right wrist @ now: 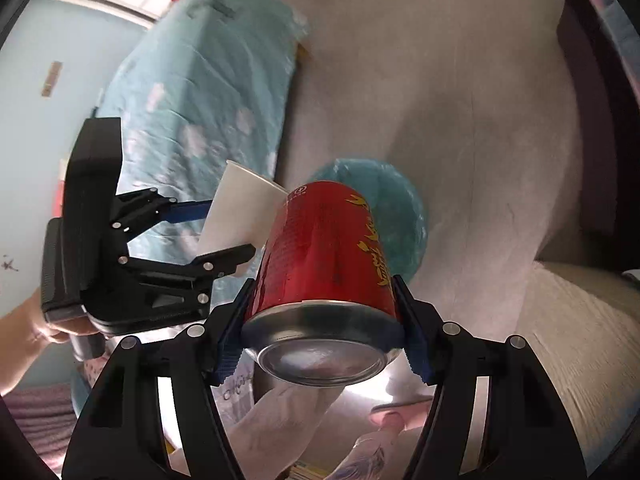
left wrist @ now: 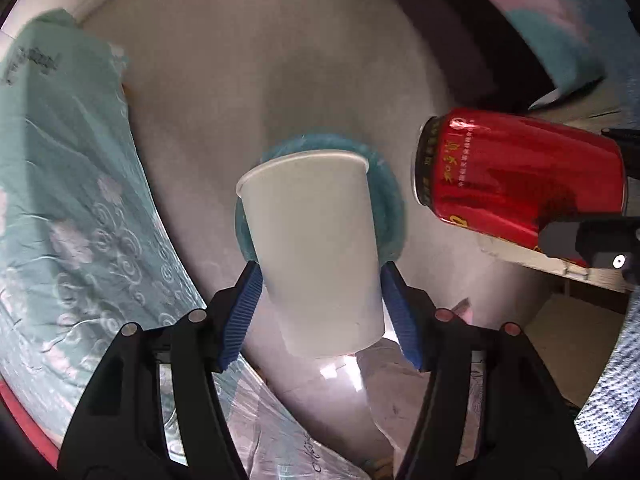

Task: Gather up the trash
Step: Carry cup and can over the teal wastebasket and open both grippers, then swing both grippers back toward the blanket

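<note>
Person's hand (right wrist: pixel 44 332) only in right wrist view

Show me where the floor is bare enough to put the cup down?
Bare grey floor lies open between the teal bedding and the teal-lined bin, and also beyond the bin. It's crowded right over the bin, where the white cup and red can hang together.

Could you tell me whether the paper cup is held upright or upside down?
Upside down: the left tongs grip the paper cup near its base, rim pointing down toward the bin.
</note>
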